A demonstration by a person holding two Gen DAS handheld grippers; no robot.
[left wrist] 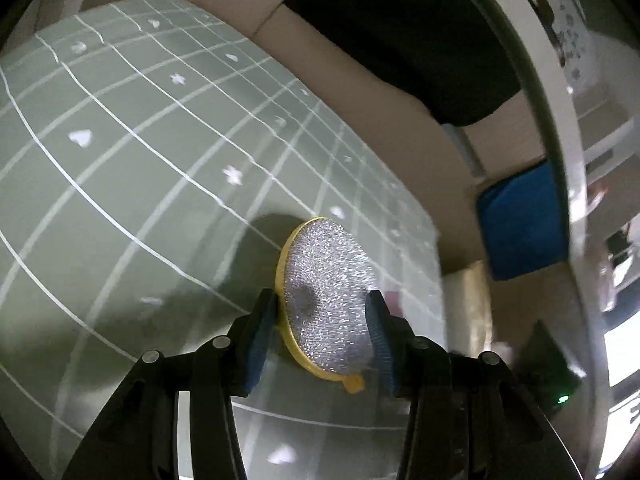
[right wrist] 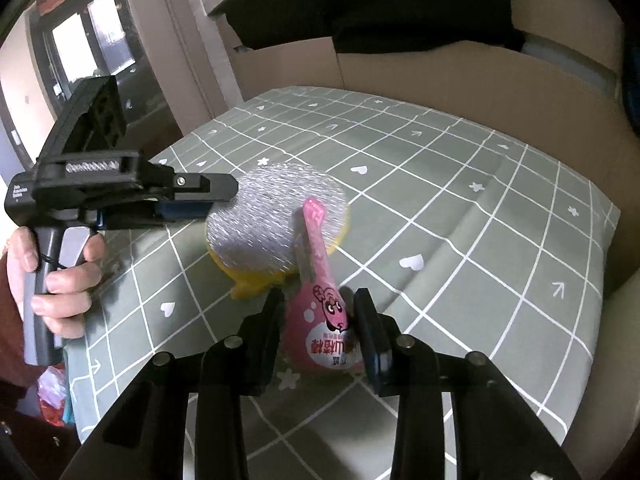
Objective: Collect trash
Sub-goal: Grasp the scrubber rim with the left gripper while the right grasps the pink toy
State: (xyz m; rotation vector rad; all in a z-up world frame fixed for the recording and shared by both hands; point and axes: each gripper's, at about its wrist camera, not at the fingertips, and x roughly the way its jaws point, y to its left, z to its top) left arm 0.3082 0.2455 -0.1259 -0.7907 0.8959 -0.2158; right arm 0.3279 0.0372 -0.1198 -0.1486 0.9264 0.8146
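Two grippers worked over the desk, its green checked cloth (right wrist: pixel 460 216) printed with hearts and stars. Nearest, the right gripper (right wrist: pixel 318 320) had its fingers narrowed on the bulb end of a pink wrapper (right wrist: pixel 326 320), whose thin tail lay up against the round yellow-rimmed scrubber (right wrist: pixel 256 224). Just beyond, the left gripper (left wrist: pixel 322 334), seen side-on from the right wrist with a hand (right wrist: pixel 56 276) on its handle, had its fingers closed on that scrubber's edges; a cardboard box (right wrist: pixel 460 72) stood behind the desk.
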